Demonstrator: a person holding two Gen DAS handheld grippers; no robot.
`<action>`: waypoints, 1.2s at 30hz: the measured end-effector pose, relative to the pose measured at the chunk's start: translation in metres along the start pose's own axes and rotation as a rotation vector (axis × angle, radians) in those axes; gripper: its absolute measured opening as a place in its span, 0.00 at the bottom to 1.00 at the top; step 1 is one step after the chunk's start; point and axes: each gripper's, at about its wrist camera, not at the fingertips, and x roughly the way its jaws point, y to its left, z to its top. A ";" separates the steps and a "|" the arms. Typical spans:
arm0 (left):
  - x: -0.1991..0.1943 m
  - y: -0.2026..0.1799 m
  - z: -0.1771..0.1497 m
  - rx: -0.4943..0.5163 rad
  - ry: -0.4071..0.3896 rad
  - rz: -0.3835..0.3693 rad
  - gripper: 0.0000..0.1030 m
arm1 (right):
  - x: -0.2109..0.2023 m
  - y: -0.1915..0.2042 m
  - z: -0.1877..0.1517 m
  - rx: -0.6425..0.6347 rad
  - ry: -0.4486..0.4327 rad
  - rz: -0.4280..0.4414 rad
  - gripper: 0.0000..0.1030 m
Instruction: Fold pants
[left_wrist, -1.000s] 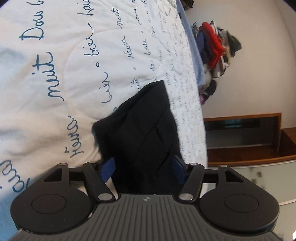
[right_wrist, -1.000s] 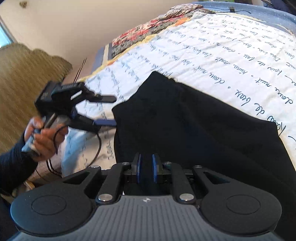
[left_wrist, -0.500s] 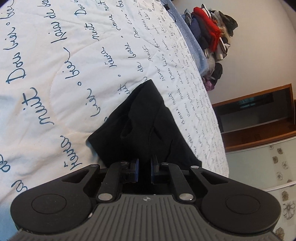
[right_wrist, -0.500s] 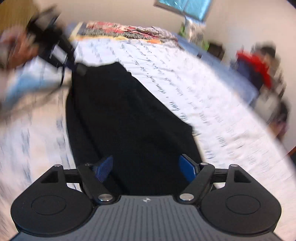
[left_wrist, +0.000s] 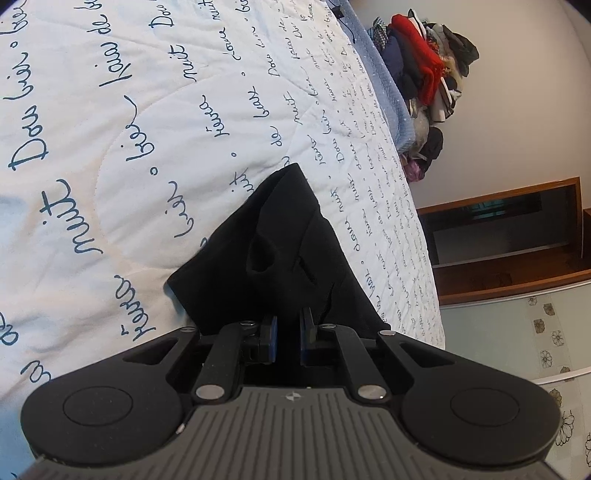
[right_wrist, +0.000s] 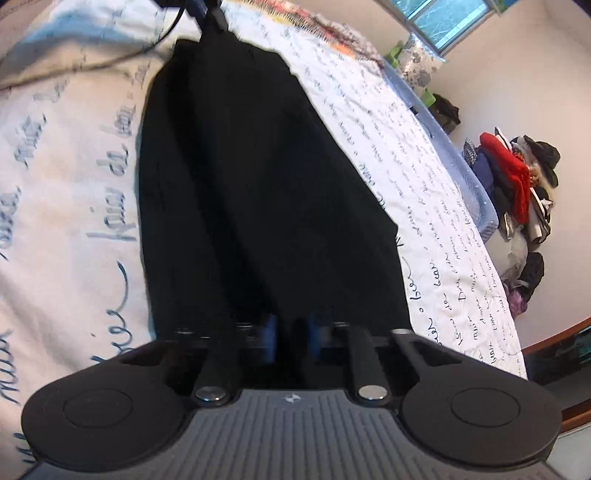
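Black pants (left_wrist: 280, 236) lie on a white quilt (left_wrist: 129, 92) printed with blue handwriting. In the left wrist view my left gripper (left_wrist: 288, 321) is shut on the near edge of the fabric, which lifts in creased folds toward the pads. In the right wrist view the pants (right_wrist: 251, 166) stretch away as one long dark panel across the quilt (right_wrist: 66, 184). The jaws of my right gripper (right_wrist: 290, 321) are closing on the near end, with black cloth between the blue pads. The left gripper (right_wrist: 212, 13) shows at the top edge, at the far end of the pants.
A pile of clothes with a red garment (left_wrist: 424, 74) sits past the bed's blue edge (right_wrist: 480, 206). A wooden shelf (left_wrist: 509, 236) and a flowered cabinet front (left_wrist: 517, 332) stand at the right. A black cable (right_wrist: 155, 37) trails on the quilt.
My left gripper closed on the pants' edge and rose slightly. My right gripper opened, swung and rolled to the other end of the pants, then closed on the fabric there.
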 end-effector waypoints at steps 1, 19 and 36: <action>0.000 0.000 0.001 0.003 0.000 0.005 0.10 | 0.001 0.000 0.000 0.007 -0.001 -0.002 0.07; -0.021 0.036 0.003 0.082 -0.026 0.091 0.29 | -0.033 0.016 0.004 0.121 -0.042 0.111 0.16; -0.015 -0.105 -0.104 0.497 0.007 -0.159 0.48 | -0.137 -0.157 -0.324 1.815 -0.231 -0.104 0.95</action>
